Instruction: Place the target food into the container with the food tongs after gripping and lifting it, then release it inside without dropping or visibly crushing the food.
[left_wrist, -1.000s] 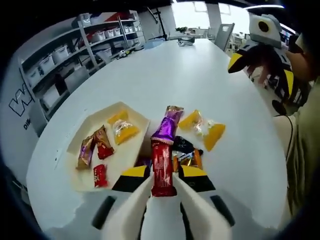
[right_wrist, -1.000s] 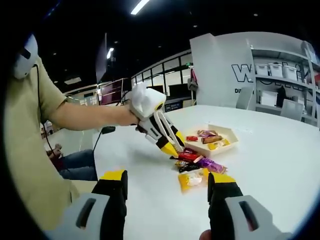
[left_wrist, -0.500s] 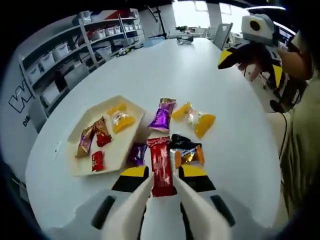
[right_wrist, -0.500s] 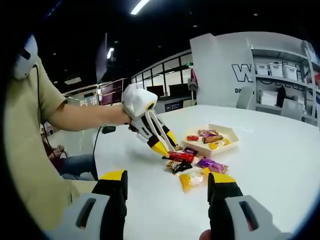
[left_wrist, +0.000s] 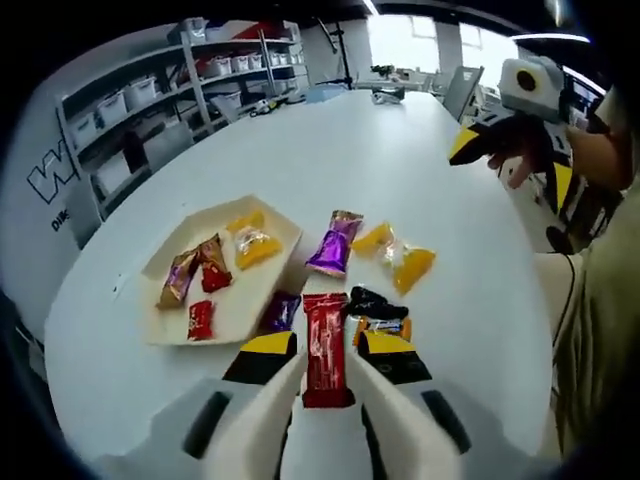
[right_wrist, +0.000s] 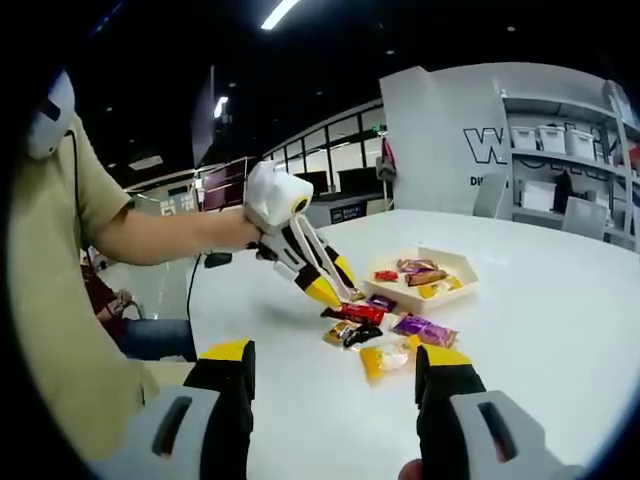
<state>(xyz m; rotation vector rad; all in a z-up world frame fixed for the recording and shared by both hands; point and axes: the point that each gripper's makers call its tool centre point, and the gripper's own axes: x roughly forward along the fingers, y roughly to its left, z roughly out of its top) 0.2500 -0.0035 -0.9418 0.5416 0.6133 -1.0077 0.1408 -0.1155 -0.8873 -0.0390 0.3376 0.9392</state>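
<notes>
On a round white table (left_wrist: 300, 150), left to right in the left gripper view: a cream tray (left_wrist: 170, 290) holding a brown wrapper (left_wrist: 178, 279), a red-brown wrapper (left_wrist: 213, 263), a small red sweet (left_wrist: 200, 320) and a yellow packet (left_wrist: 255, 246); just beside the tray's near corner, a small purple sweet (left_wrist: 281, 311); past it, a longer purple wrapper (left_wrist: 335, 244); then a long red bar (left_wrist: 324, 347) clamped at its near end between the yellow-tipped jaws of the left gripper (left_wrist: 325, 362), above the tabletop and outside the tray; to its right a black wrapper (left_wrist: 372, 302) over an orange one (left_wrist: 383, 326), and two yellow packets (left_wrist: 405, 259) farther out. At far right, the right gripper (left_wrist: 505, 140) raised well apart from the pile, a hand (left_wrist: 522, 150) around it. In the right gripper view: a bare arm (right_wrist: 160, 235) reaching in from the left, the left gripper (right_wrist: 338, 293) pinching the red bar (right_wrist: 358, 313) above the loose sweets, the tray (right_wrist: 440, 292) behind, and the right gripper's (right_wrist: 335, 375) own jaws wide apart in the foreground with nothing between them.
</notes>
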